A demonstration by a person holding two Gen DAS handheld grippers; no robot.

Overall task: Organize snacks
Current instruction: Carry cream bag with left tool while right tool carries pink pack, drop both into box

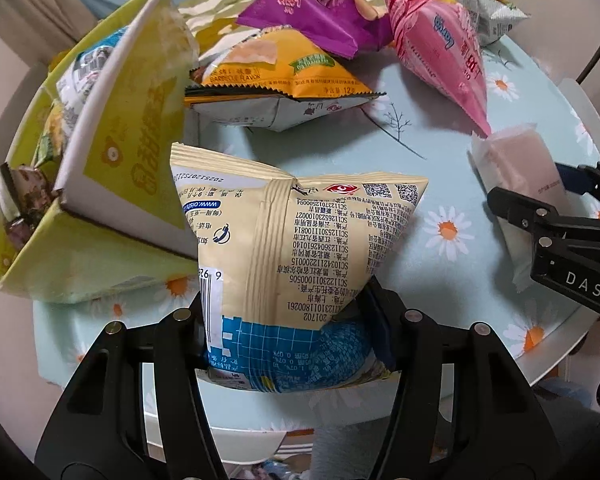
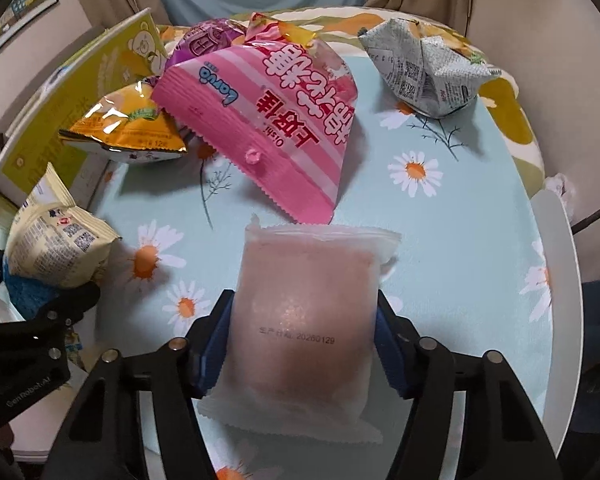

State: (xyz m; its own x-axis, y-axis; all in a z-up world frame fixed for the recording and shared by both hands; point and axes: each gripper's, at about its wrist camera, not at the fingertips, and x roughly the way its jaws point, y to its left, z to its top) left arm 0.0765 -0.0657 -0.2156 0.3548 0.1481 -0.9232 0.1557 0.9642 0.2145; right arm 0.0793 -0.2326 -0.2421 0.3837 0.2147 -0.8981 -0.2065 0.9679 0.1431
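Note:
My left gripper is shut on a cream and blue snack bag, held just right of the yellow box that holds several snacks. My right gripper is shut on a frosted pink pastry packet, low over the table. That packet and gripper also show at the right of the left wrist view. The cream bag shows at the left of the right wrist view. Loose on the table lie an orange bag, a purple bag, a pink bag and a grey-white bag.
The round table has a pale blue daisy cloth, with its white rim at the right. The yellow box's open flap stands up at the left. A patterned cushion lies behind the table.

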